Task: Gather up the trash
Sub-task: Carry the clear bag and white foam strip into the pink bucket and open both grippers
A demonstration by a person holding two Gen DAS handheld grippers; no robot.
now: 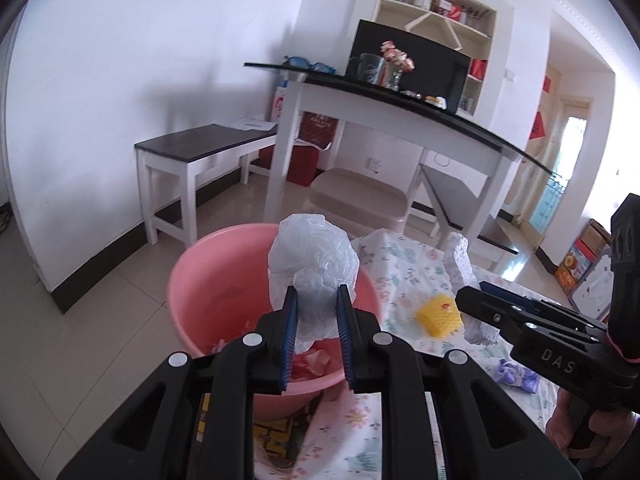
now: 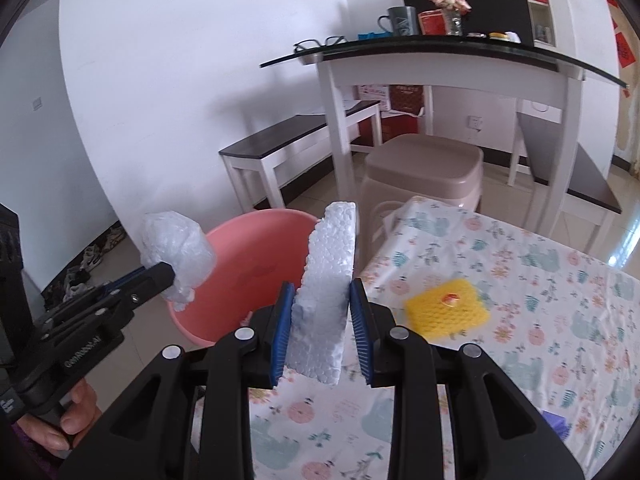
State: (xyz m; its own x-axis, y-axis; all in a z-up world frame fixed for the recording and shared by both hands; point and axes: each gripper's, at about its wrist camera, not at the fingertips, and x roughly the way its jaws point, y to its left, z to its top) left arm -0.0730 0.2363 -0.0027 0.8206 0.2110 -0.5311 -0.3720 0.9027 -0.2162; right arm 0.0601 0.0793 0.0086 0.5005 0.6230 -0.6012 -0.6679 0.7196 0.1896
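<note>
My left gripper (image 1: pixel 317 300) is shut on a crumpled white plastic bag (image 1: pixel 314 264) and holds it over the pink basin (image 1: pixel 200 280), which has pink scraps at its bottom. In the right wrist view the same bag (image 2: pixel 176 248) hangs above the basin's (image 2: pixel 248 256) near rim. My right gripper (image 2: pixel 322 294) is shut on a white foam slab (image 2: pixel 328 276), upright between the blue pads, beside the basin's edge and above the table corner. A yellow foam net (image 2: pixel 446 314) lies on the floral tablecloth (image 2: pixel 520 280); in the left wrist view this yellow net (image 1: pixel 438 314) sits just left of the right gripper (image 1: pixel 466 300).
A purple scrap (image 1: pixel 516 374) lies on the cloth near the right gripper's body. A beige plastic stool (image 2: pixel 424 172) stands behind the table. Beyond are a white desk with a dark glass top (image 1: pixel 400 100) and a dark-topped bench (image 1: pixel 200 144). A hand (image 2: pixel 68 420) grips the left gripper's handle.
</note>
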